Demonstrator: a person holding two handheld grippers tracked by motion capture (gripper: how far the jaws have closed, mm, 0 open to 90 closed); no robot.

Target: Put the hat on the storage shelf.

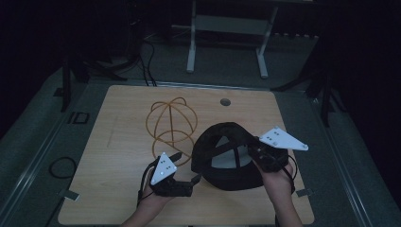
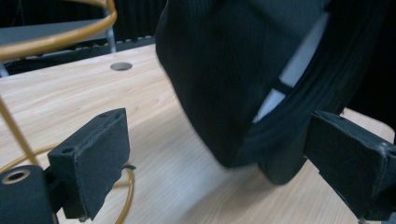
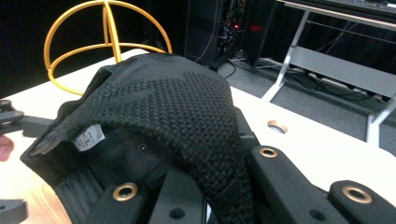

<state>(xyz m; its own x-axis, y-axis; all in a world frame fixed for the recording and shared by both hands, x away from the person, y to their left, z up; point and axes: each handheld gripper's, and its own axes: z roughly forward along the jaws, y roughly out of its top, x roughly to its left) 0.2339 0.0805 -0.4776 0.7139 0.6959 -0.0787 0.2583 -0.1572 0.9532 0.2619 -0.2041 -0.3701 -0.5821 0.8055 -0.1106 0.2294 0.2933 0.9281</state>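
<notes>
Cap position first: I see the black mesh cap (image 1: 229,158) on the wooden table (image 1: 118,189), just right of the orange wire stand (image 1: 171,126) and between my two grippers. My right gripper (image 1: 257,153) is pinched on the cap's rim at its right side; in the right gripper view the fabric bunches over the clamped jaws. My left gripper (image 1: 195,179) sits at the cap's lower left with jaws spread, nothing between them, the cap (image 2: 243,79) just ahead of its pads.
</notes>
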